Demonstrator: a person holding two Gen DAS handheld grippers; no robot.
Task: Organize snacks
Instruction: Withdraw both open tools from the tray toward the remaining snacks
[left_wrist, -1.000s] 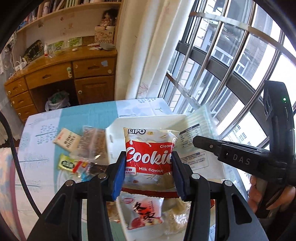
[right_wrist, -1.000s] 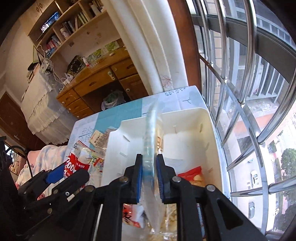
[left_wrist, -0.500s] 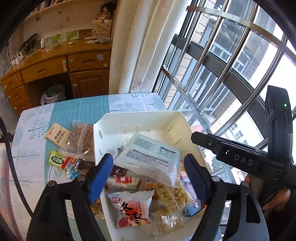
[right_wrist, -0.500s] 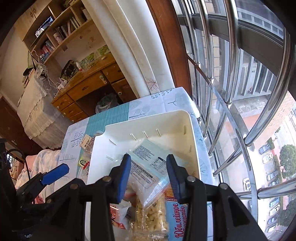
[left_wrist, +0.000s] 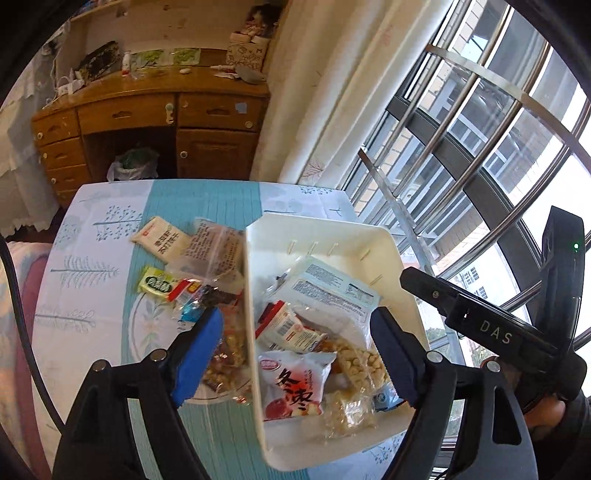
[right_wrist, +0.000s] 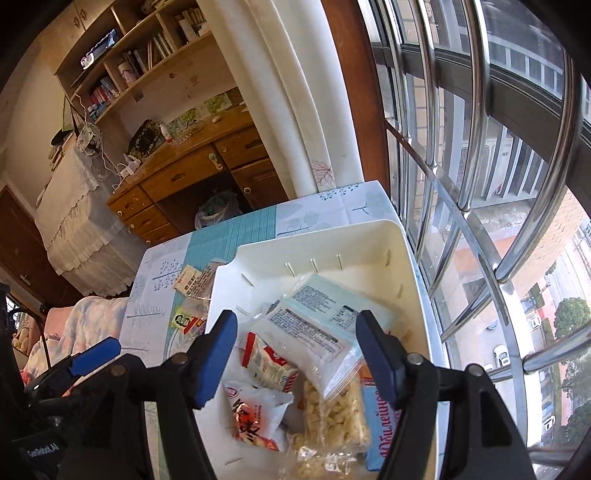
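Both sets of jaws just opened, nothing clamped. Loose snacks (left_wrist: 177, 273) on table at 10 o'clock of left gripper (left_wrist: 295, 354), nearer than right gripper (right_wrist: 299, 354). Clear packet (left_wrist: 212, 247) long axis 12-to-6.

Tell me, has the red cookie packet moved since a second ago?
Yes. It left the left gripper, whose jaws have just been opening, and now lies lower, inside the white bin, partly under the clear pouch.

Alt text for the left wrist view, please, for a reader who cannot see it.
The open left gripper, its jaws just opened and empty, hovers over a white bin holding snack packets, a pale blue packet on top. More loose snacks lie on the patterned tablecloth beside it; the right gripper reaches in from the window side.
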